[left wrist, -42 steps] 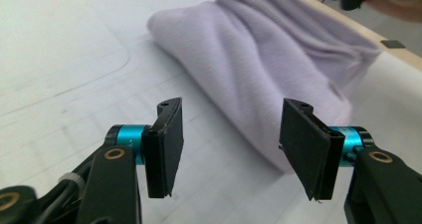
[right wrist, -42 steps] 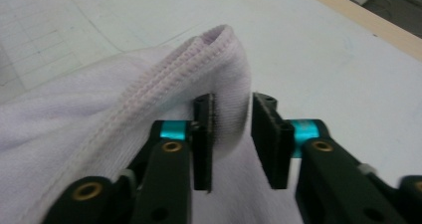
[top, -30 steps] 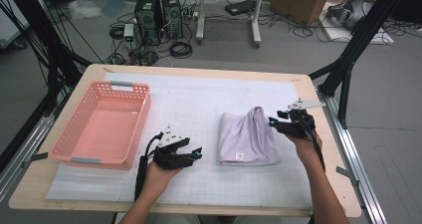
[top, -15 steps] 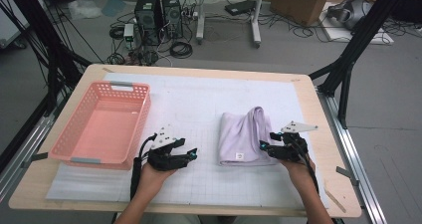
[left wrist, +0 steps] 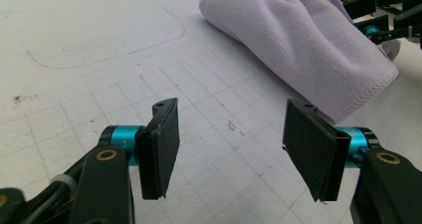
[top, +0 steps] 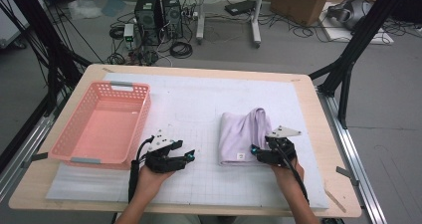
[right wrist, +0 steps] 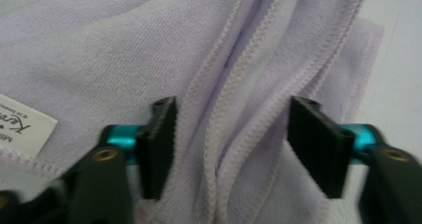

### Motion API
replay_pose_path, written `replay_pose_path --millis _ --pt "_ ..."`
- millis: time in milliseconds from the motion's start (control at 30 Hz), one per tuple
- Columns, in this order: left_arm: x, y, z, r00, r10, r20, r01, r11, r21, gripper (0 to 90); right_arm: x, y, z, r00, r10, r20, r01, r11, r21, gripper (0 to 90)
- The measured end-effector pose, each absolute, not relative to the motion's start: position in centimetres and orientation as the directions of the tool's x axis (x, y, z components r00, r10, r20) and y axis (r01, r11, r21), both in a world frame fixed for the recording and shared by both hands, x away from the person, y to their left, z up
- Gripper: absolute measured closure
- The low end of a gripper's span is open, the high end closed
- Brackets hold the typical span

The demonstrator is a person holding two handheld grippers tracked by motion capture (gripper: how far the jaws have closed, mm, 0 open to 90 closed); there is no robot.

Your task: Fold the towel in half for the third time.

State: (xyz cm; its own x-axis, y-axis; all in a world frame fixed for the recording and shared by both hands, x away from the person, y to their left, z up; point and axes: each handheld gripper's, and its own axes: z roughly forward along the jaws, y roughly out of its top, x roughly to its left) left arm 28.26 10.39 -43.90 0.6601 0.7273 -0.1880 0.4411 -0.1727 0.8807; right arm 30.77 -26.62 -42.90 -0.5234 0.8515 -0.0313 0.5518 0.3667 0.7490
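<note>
The lilac towel [top: 246,137] lies folded on the white gridded mat [top: 199,99], at about four o'clock from the table's middle, its white label [top: 240,156] near the front hem. The right gripper [top: 263,153] sits at the towel's five-o'clock corner; in the right gripper view its jaws stand apart over the stitched folds [right wrist: 234,109], having just closed a little after opening, with cloth between them but not pinched. The left gripper [top: 188,157] rests low at about nine o'clock from the towel, well apart from it, jaws spread wide over bare mat. The pink basket [top: 74,149] stands at the table's nine o'clock.
</note>
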Motion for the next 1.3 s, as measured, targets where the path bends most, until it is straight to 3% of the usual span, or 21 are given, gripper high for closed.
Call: replay_pose_path --millis 133,200,433,467,533,667,733,833,1033,1300 --pt "28.3 10.3 -44.0 0.659 0.727 -0.190 0.443 -0.172 0.880 39.6 31.0 -27.7 -43.1 -0.532 0.840 0.104 0.610 0.295 0.736 77.7" --pt "28.2 10.3 -44.0 0.663 0.724 -0.191 0.444 -0.175 0.879 39.6 30.9 -28.0 -42.8 -0.545 0.833 0.098 0.595 0.302 0.745 82.0" --pt "28.2 10.4 -43.9 0.657 0.730 -0.190 0.440 -0.167 0.882 39.7 30.0 -29.8 -41.0 -0.499 0.865 0.045 0.566 0.286 0.773 81.7" --pt "28.2 10.5 -43.9 0.656 0.730 -0.191 0.439 -0.164 0.883 39.7 29.9 -30.1 -40.9 -0.484 0.874 0.043 0.581 0.283 0.763 79.4" --pt "28.2 10.5 -43.9 0.654 0.732 -0.189 0.438 -0.163 0.884 39.7 29.9 -30.8 -41.1 -0.447 0.893 0.049 0.625 0.273 0.732 64.7" --pt "28.3 10.6 -43.8 0.654 0.732 -0.190 0.437 -0.161 0.885 39.7 29.4 -32.0 -40.1 -0.415 0.909 0.036 0.566 0.227 0.792 58.2" --pt "28.3 10.6 -43.8 0.653 0.733 -0.190 0.437 -0.161 0.885 39.7 29.4 -31.7 -39.5 -0.452 0.892 0.028 0.510 0.232 0.828 57.4" --pt "28.3 10.6 -43.9 0.653 0.733 -0.189 0.437 -0.162 0.885 39.6 30.0 -30.4 -39.5 -0.530 0.848 0.010 0.463 0.280 0.841 59.4" --pt "28.2 10.7 -43.8 0.654 0.732 -0.191 0.435 -0.157 0.887 39.6 32.3 -27.6 -41.4 -0.612 0.790 -0.032 0.475 0.399 0.784 64.9" --pt "28.3 10.8 -43.8 0.651 0.735 -0.191 0.434 -0.153 0.888 39.6 32.3 -30.4 -42.5 -0.509 0.861 -0.024 0.608 0.379 0.698 74.3"
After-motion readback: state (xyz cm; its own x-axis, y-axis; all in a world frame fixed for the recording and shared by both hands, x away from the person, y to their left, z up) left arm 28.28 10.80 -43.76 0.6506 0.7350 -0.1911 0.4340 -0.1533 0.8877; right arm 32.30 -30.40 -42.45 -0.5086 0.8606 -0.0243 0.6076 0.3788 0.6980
